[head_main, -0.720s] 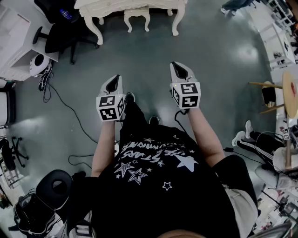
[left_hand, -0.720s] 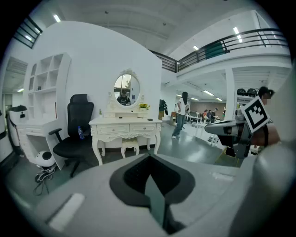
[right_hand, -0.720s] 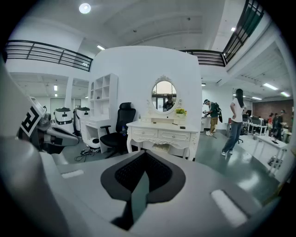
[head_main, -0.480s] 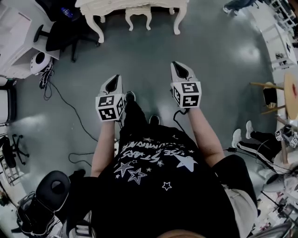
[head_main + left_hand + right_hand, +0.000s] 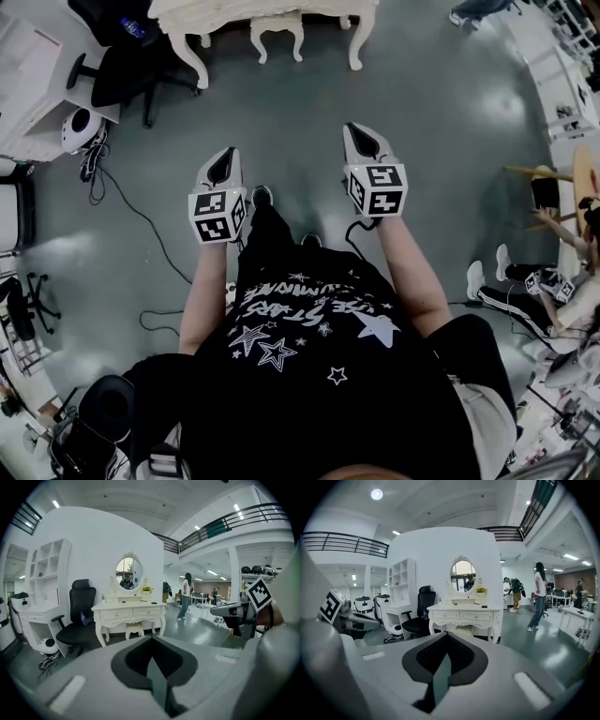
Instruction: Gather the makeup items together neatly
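Makeup items [image 5: 153, 603] are no more than small shapes on top of the white carved dressing table [image 5: 262, 11] at our twelve o'clock, too small to tell apart, so we judge that the gathering has not begun and this is the approach. Nearest us, the left gripper [image 5: 229, 153] and right gripper [image 5: 354, 129] are held out side by side, tilted a little down, each with its jaws closed tip to tip and nothing between them. As we read it, the next move calls for walking up to the table and opening the jaws before any item can be taken. Below the grippers lies a glossy grey-green floor [image 5: 441, 112], with a black cable [image 5: 127, 206] trailing at nine o'clock. Further on, a black office chair [image 5: 131, 70] stands at eleven o'clock beside the table. A small white stool [image 5: 277, 28] is tucked under the table and an oval mirror [image 5: 129, 573] rises above it. Beyond is an open office where a person [image 5: 186, 595] stands at one o'clock.
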The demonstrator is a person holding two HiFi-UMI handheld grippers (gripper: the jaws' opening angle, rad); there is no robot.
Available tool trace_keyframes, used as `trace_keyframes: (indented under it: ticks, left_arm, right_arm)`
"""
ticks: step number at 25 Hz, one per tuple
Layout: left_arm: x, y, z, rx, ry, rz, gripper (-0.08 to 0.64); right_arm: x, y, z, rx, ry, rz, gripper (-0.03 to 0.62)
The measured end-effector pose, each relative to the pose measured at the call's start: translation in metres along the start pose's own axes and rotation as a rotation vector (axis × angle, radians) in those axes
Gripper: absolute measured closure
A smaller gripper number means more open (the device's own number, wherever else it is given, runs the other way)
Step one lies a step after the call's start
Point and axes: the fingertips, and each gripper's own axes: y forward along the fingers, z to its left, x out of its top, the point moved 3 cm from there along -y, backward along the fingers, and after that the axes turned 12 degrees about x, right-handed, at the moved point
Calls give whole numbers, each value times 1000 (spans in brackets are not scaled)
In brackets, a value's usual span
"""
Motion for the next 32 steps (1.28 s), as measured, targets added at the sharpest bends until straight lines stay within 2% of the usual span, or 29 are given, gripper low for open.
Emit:
trace_keyframes:
  ticks: [4, 6, 8, 10, 13, 19, 24, 32]
  left_arm:
    - [1, 6, -4, 6, 2, 6, 560]
    - [-1, 15, -2, 6, -1, 15, 560]
    - [-1, 27, 2, 2, -4, 27, 560]
    - [2, 41, 8, -1, -10, 31, 560]
    - [5, 69, 18, -9, -16, 39, 560]
    - [29, 158, 46, -51, -25, 60, 560]
    - [69, 244, 83, -91, -28, 64, 560]
    - [133, 365, 146, -146, -4, 44, 560]
  right_arm:
    - [3, 5, -5, 13, 32, -33, 552]
    - [1, 18, -6, 40, 38, -22, 363]
    - [1, 33, -9, 58, 49, -9, 315]
    - [3, 50, -14, 63, 65, -8, 228]
    - [3, 76, -26, 57, 101, 0, 169]
    - [15, 140, -75, -44, 171, 39, 160]
    - [50, 209, -113, -123, 217, 34, 161]
    - [114, 314, -158, -213, 237, 30, 161]
